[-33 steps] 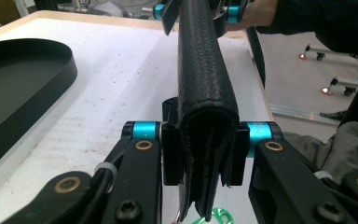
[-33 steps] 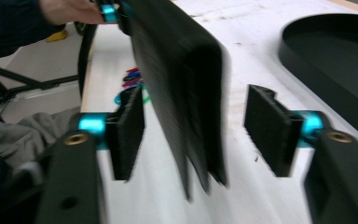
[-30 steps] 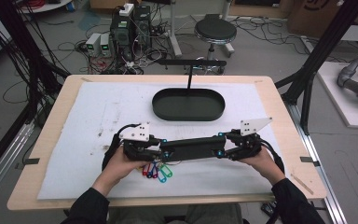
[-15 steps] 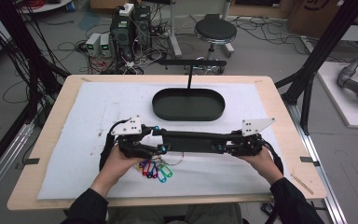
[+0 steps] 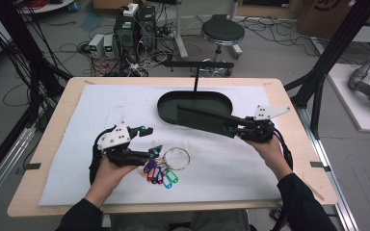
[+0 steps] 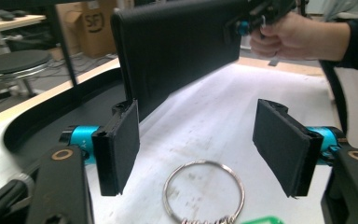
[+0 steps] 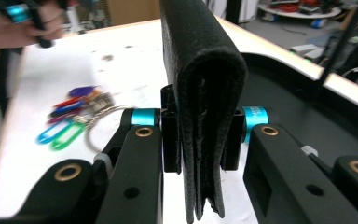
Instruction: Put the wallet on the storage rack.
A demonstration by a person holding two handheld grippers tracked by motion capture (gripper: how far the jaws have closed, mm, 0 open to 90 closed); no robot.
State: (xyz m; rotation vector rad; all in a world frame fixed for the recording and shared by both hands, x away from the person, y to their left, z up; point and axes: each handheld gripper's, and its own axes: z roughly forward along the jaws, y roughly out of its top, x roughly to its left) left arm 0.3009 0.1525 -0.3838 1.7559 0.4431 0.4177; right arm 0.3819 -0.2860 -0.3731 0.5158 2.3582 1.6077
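Wallet (image 5: 203, 119): long, black and folded; held up off the worktop by one end, stretching from the right gripper toward the middle, its far end over the near rim of the tray.
Right gripper (image 5: 232, 129): jaws clamped on the wallet's end; in the right gripper view the pads press both faces of the wallet (image 7: 200, 93).
Left gripper (image 5: 150, 141): jaws apart, having just opened, with nothing between them; in the left gripper view the pads (image 6: 121, 140) stand clear of the wallet (image 6: 177, 42), which hangs beyond them.
Keys (image 5: 161, 171): a large metal ring with coloured tags, lying flat on the white mat just beside the left gripper; possibly touching its lower jaw, hard to tell from above.
Tray (image 5: 166, 103): black oval dish on the mat, behind the wallet.
Worktop (image 5: 289, 110): pale wood, covered by the white mat (image 5: 111, 106).
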